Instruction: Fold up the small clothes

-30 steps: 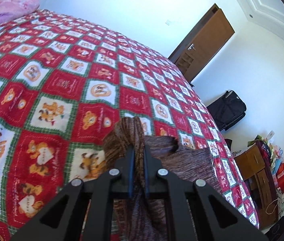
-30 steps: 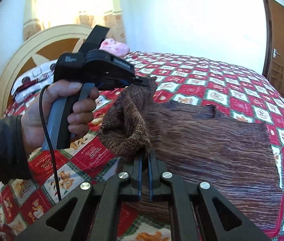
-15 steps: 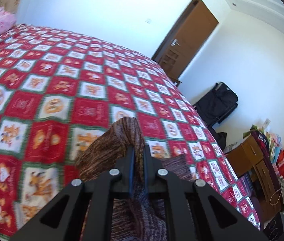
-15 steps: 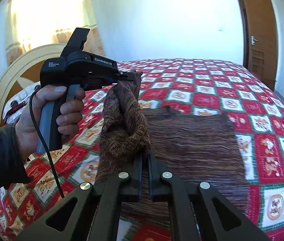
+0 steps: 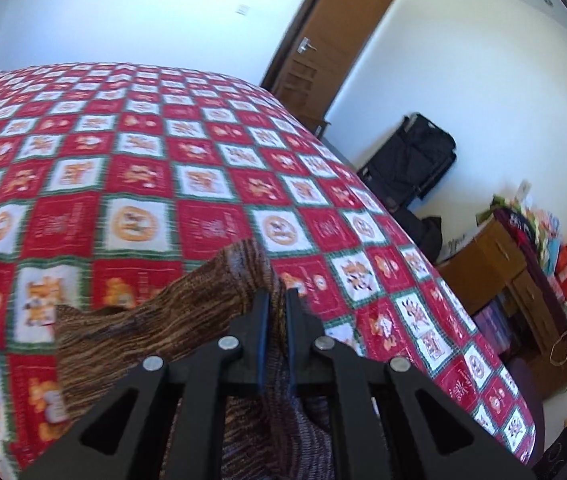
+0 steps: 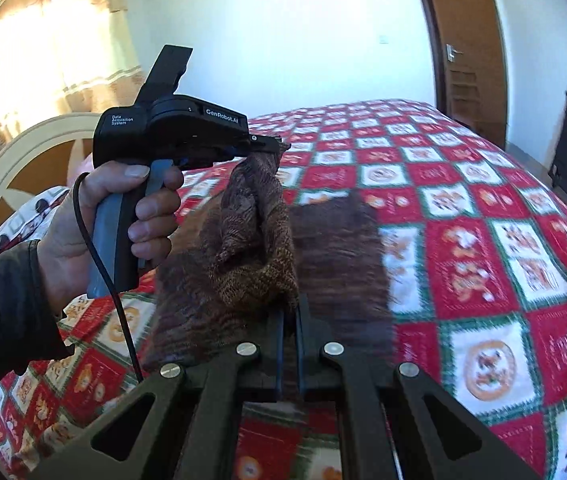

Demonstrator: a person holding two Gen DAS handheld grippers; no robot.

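A brown striped knit garment (image 6: pixel 335 256) lies partly on the red patchwork bedspread (image 6: pixel 483 248), with one edge lifted. My left gripper (image 5: pixel 277 294) is shut on a bunched part of the garment (image 5: pixel 187 300); it also shows in the right wrist view (image 6: pixel 271 146), held by a hand above the bed. My right gripper (image 6: pixel 291 308) is shut on another corner of the lifted knit edge. The cloth hangs between the two grippers, and its far part rests flat on the bed.
A wooden door (image 5: pixel 323 56) stands beyond the bed. A black suitcase (image 5: pixel 415 156) and a wooden cabinet with bags (image 5: pixel 523 264) stand on the right by the wall. A round headboard (image 6: pixel 23 168) and curtained window (image 6: pixel 51 48) are at the left.
Both grippers have carried the lifted garment edge toward the foot of the bed and the door. The flat part of the garment looks shorter as the held edge travels over it.
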